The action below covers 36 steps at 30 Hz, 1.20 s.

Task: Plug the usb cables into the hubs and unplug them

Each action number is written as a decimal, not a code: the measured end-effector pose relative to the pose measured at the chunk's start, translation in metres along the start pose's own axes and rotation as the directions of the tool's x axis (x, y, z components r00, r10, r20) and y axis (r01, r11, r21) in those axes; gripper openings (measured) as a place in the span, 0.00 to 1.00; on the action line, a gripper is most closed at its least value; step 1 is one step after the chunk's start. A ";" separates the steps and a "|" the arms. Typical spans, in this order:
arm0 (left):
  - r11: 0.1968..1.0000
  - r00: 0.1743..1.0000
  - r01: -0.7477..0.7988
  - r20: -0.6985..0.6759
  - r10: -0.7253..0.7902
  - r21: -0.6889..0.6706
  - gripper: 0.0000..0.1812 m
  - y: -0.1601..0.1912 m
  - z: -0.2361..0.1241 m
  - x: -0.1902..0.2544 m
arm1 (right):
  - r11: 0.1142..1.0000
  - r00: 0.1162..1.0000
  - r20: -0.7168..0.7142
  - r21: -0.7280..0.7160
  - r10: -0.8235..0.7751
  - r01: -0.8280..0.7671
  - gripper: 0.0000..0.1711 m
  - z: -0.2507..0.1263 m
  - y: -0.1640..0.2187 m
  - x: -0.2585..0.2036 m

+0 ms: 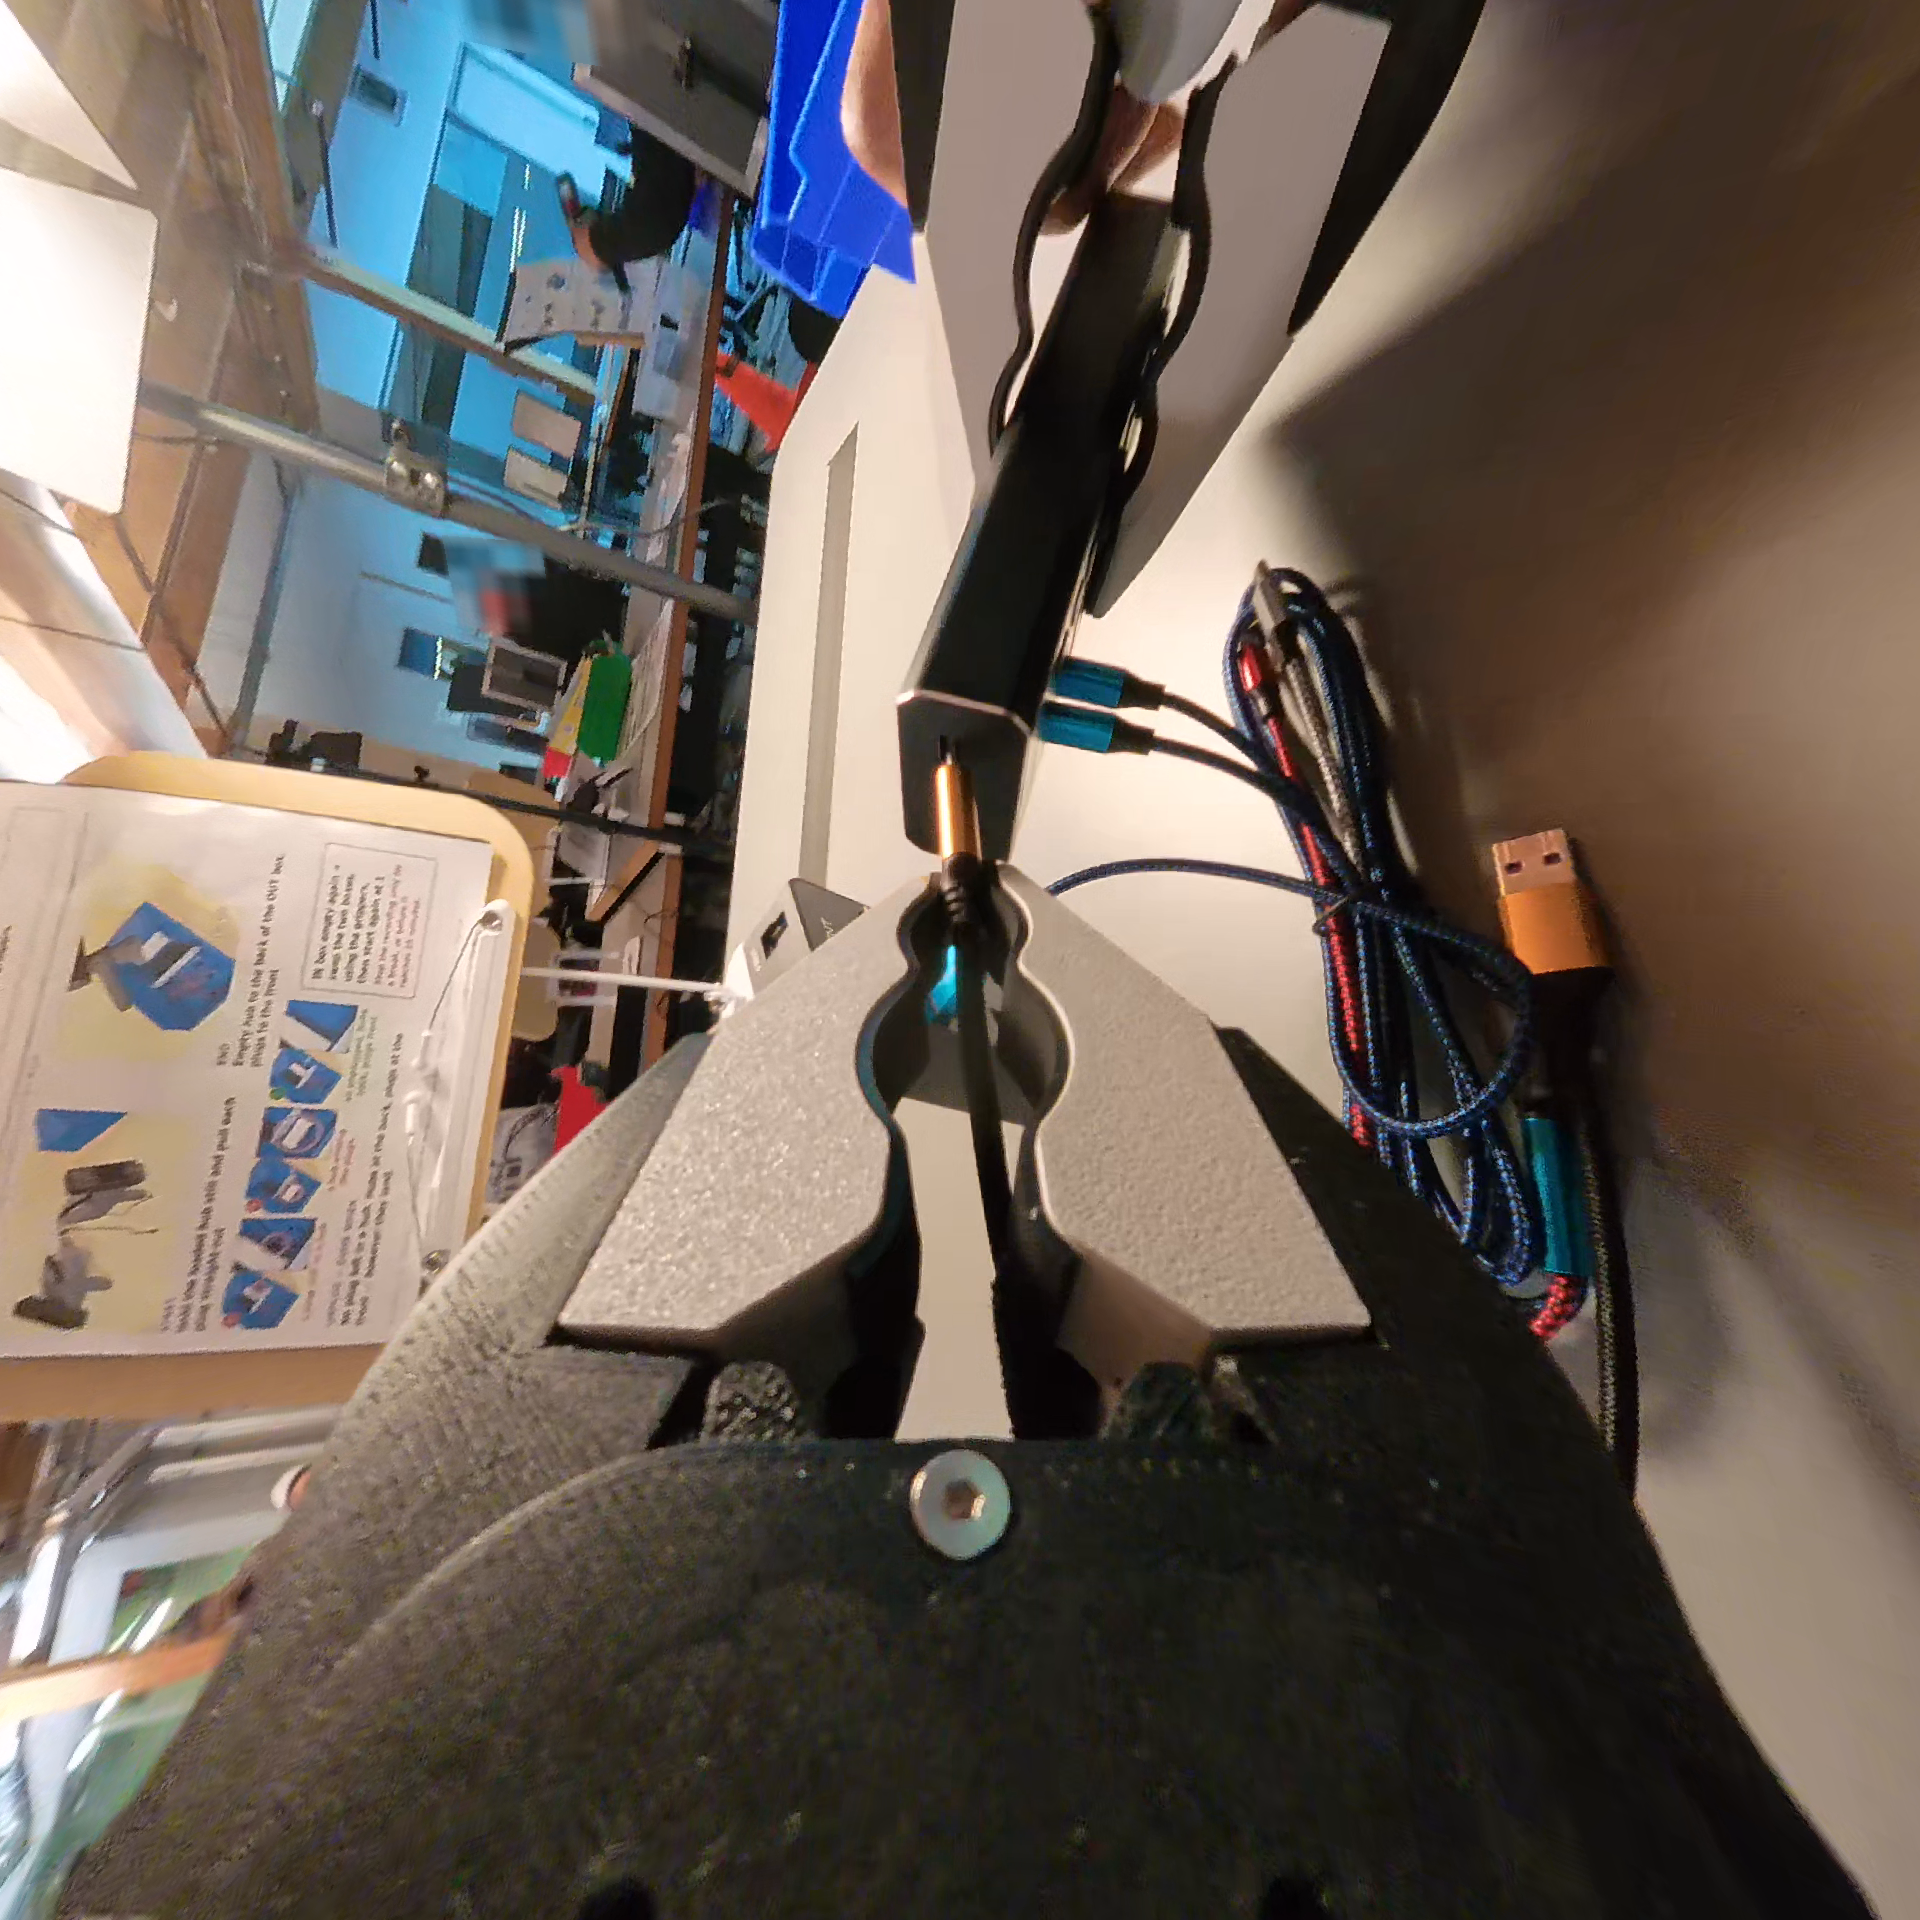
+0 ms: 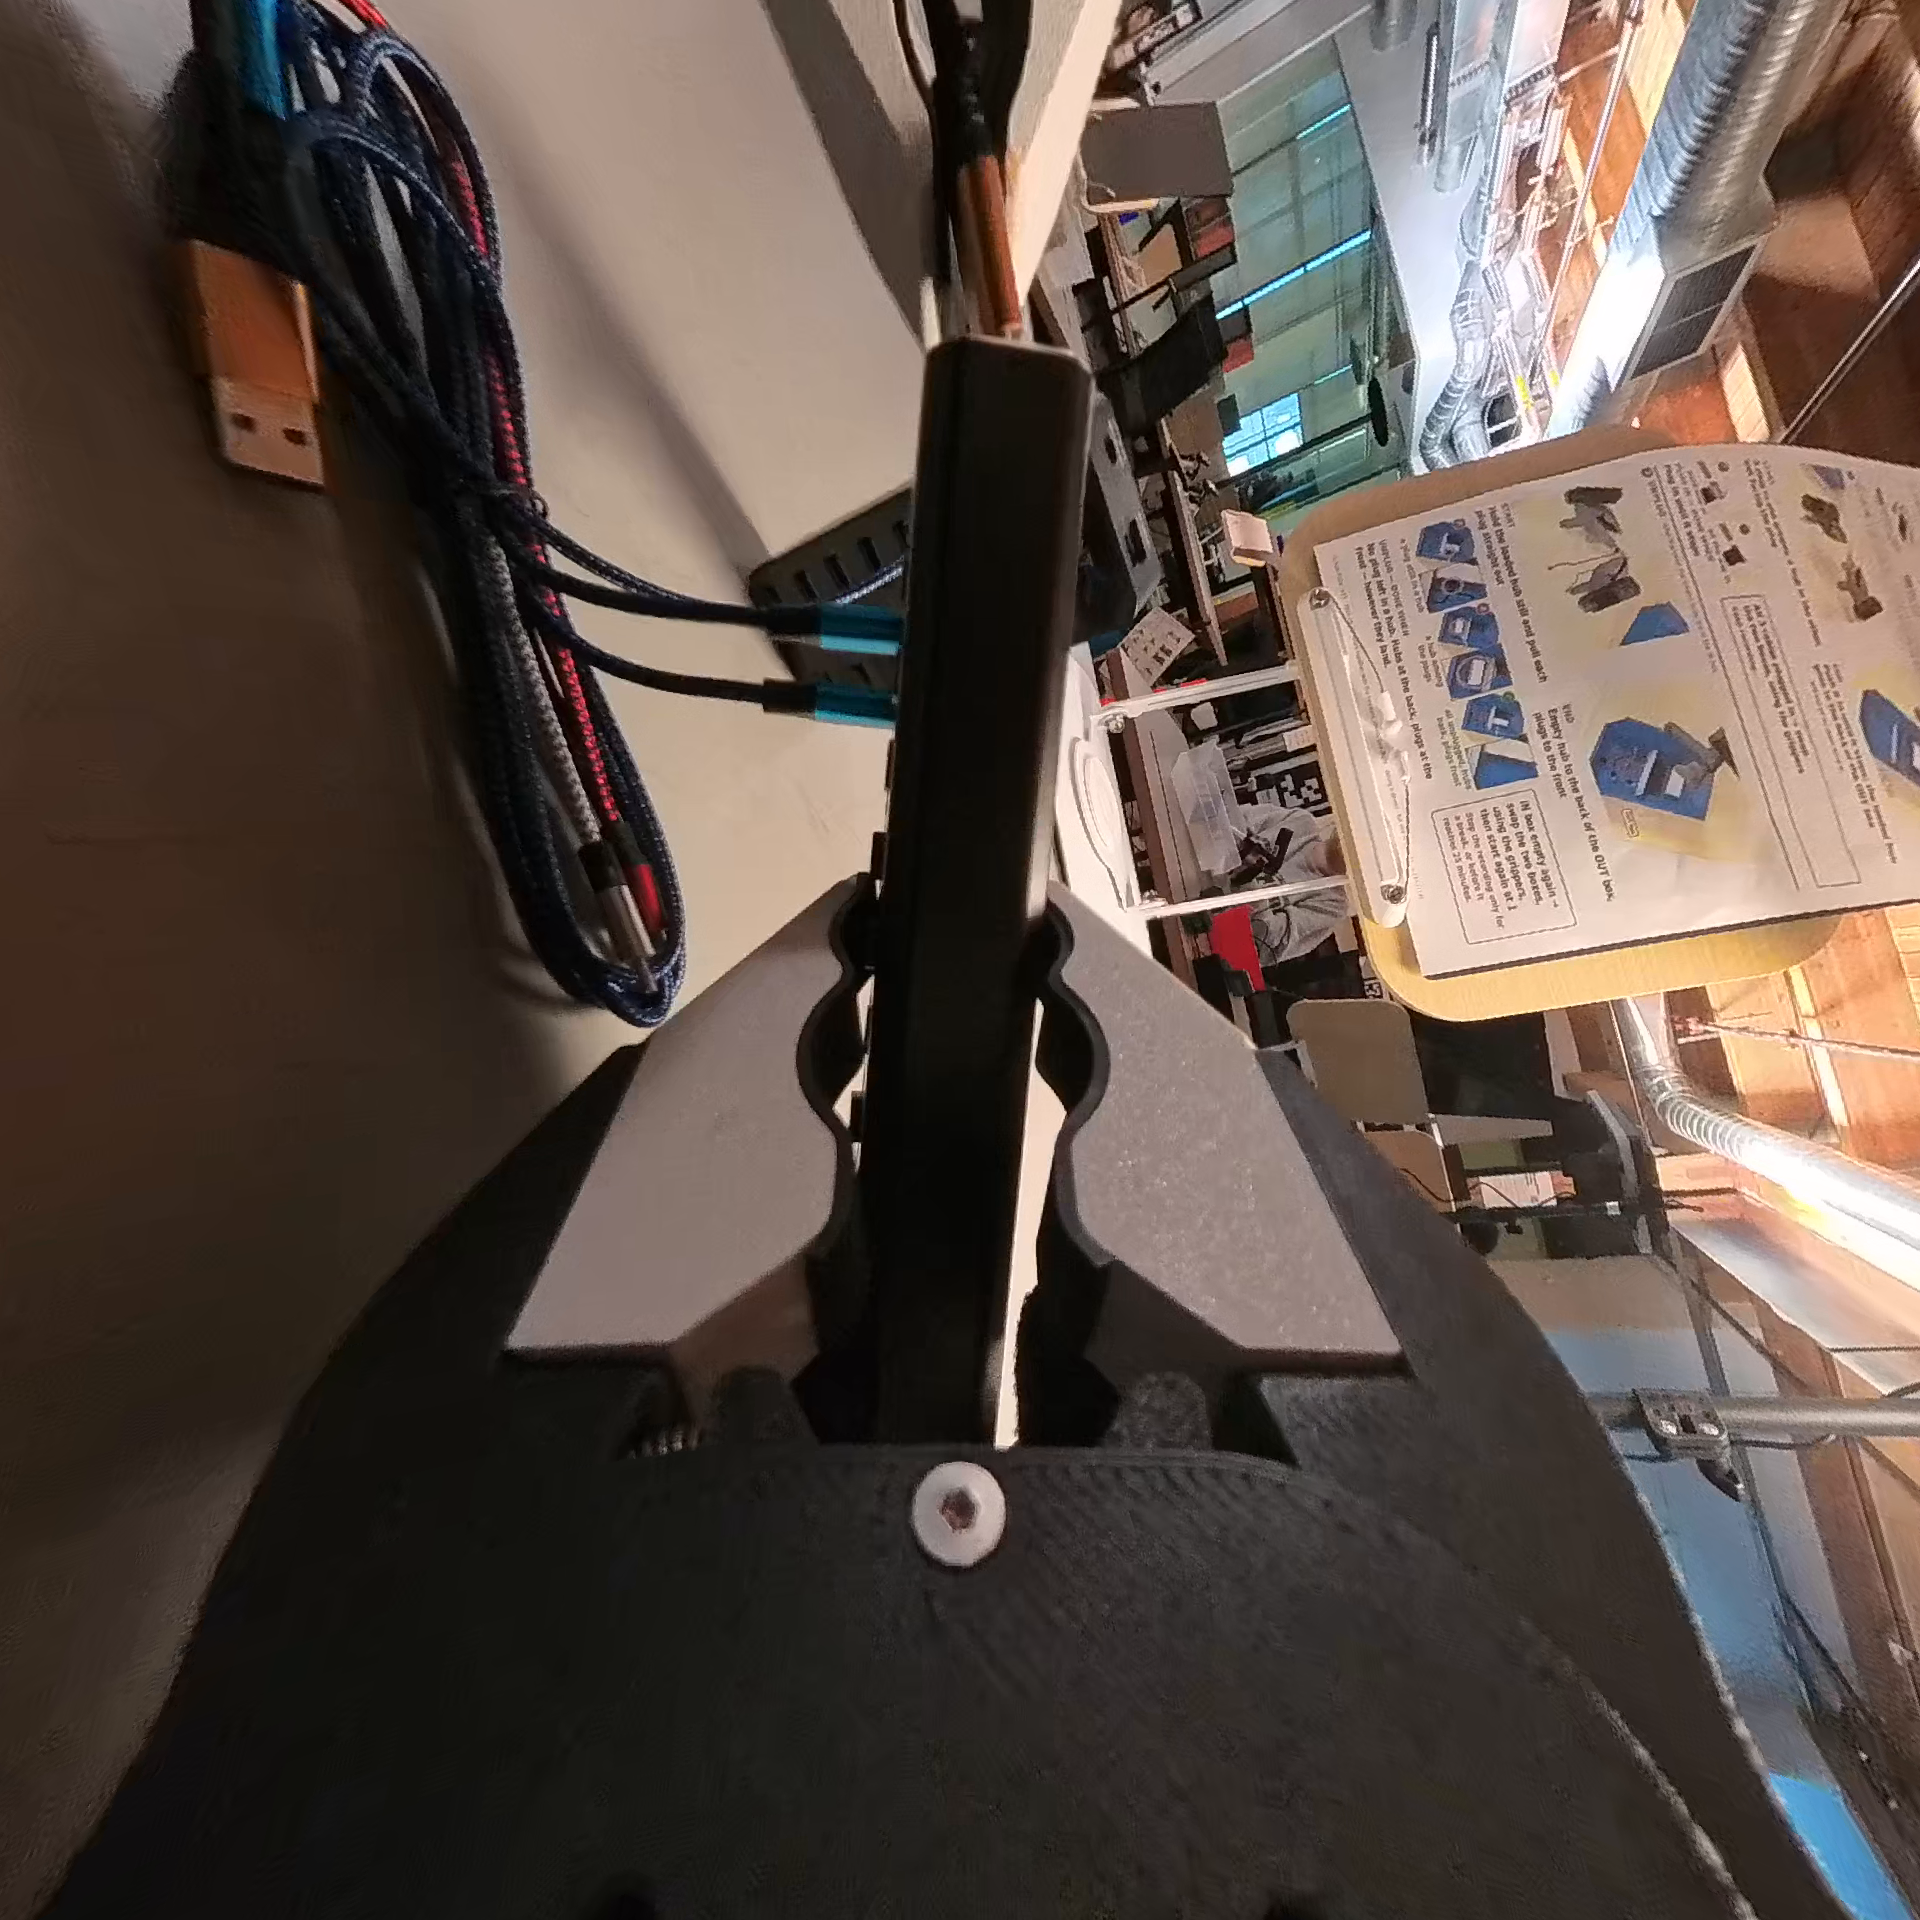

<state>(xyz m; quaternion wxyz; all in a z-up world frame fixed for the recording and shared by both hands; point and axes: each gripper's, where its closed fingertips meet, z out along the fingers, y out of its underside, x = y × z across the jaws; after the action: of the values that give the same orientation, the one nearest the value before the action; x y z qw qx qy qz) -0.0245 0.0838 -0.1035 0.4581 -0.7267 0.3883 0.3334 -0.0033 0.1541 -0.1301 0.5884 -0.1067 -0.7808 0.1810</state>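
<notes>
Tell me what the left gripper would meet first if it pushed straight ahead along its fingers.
Probably the end face of the dark metal USB hub, right ahead. The left gripper is shut on the cable behind the gold-sleeved plug, whose tip already sits at the hub's end port.

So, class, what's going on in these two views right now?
The right gripper is clamped on a long black USB hub, holding it off the table. The left gripper grips the cable just behind a gold plug sitting at the hub's end port. Two teal plugs sit in its side ports; a loose orange USB plug lies beside bundled cables.
</notes>
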 end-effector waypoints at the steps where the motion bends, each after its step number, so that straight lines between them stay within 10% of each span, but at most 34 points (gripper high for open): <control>1: 1.000 1.000 0.004 -0.009 -0.004 0.017 0.05 0.000 -0.001 0.001 | 1.000 1.000 0.004 0.002 -0.004 0.004 0.16 0.000 -0.001 -0.001; 36: 0.989 0.992 -0.102 -0.083 0.093 -0.109 0.04 0.011 -0.006 0.010 | 0.983 0.989 0.057 -0.120 -0.135 0.141 0.16 -0.003 -0.009 -0.009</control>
<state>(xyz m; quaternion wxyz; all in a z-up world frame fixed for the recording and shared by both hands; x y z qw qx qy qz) -0.0288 0.0722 -0.1139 0.3841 -0.7440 0.4215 0.3482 0.0024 0.1434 -0.1336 0.5725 -0.0845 -0.8101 0.0935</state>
